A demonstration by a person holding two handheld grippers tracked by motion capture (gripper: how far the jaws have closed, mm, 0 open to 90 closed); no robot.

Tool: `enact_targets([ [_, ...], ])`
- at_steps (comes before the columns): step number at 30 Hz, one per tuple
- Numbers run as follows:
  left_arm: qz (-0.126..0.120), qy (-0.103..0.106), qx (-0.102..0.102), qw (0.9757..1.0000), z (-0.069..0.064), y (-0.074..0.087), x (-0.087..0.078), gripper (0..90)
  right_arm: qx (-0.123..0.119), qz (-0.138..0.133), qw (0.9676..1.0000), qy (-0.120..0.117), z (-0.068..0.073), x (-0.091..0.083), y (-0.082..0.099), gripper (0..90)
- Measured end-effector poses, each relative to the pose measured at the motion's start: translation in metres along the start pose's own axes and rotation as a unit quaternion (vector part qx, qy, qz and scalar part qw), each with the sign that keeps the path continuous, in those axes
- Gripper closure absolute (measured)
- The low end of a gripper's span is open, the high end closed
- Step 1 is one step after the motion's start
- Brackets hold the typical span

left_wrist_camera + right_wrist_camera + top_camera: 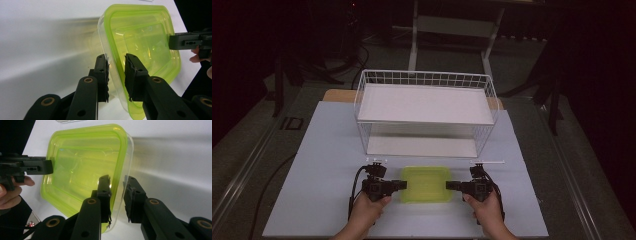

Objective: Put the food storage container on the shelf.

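While both hands rest low on the counter (327, 150), the left claw (402, 184) and the right claw (450, 185) face each other with the green-lidded container (426, 184) between them, each clamped on one short end of it. From above, the container is just a flat yellow-green rectangle squeezed between two black tips, and how the jaws bite cannot be made out there.

The left gripper view settles that for its side: the left claw (117, 65) straddles the rim, one pad against the clear wall under the lid, the other on the lid's upper face, both pressing. Beyond its jaws the lid (140, 37) stretches away, and at the far end the other claw's black tip sits on the rim, with a fingertip behind it.

The right gripper view gives the mirror of this: the right claw (117, 187) is closed on the near rim, the clear tub wall showing between its pads. At the far end the left claw's tip meets the lid's edge, a hand (11, 192) curled behind it.

Past both claws, the high view has a white wire rack (426, 112) with two shelves, standing well apart from the container.
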State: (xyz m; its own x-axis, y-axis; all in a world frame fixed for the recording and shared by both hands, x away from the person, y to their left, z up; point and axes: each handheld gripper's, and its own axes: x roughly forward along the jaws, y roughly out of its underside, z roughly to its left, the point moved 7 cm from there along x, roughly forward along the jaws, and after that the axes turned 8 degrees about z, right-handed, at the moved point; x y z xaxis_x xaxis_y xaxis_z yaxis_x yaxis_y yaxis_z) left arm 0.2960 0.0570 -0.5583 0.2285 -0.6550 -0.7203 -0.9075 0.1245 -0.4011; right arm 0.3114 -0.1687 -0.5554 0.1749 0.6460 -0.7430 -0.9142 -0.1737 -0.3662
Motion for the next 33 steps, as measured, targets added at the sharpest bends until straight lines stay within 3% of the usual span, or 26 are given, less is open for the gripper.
enact_targets([
  [8,0.008,-0.004,-0.008,0.9999,-0.005,0.004,-0.004,76.8,-0.001,0.002,1.0,0.005,0.004,-0.003,0.003,77.9],
  [13,-0.003,-0.008,-0.008,0.9999,-0.009,0.002,-0.009,79.8,-0.007,-0.002,0.9999,0.013,0.008,-0.005,0.002,79.3],
  [27,-0.045,-0.007,0.001,0.999,-0.012,-0.03,-0.036,80.4,-0.012,-0.038,0.9992,0.0,0.025,-0.017,-0.027,79.5],
  [33,-0.06,0.0,0.004,0.9982,-0.011,-0.043,-0.043,80.5,-0.021,-0.051,0.9984,0.008,0.031,-0.023,-0.042,79.5],
])
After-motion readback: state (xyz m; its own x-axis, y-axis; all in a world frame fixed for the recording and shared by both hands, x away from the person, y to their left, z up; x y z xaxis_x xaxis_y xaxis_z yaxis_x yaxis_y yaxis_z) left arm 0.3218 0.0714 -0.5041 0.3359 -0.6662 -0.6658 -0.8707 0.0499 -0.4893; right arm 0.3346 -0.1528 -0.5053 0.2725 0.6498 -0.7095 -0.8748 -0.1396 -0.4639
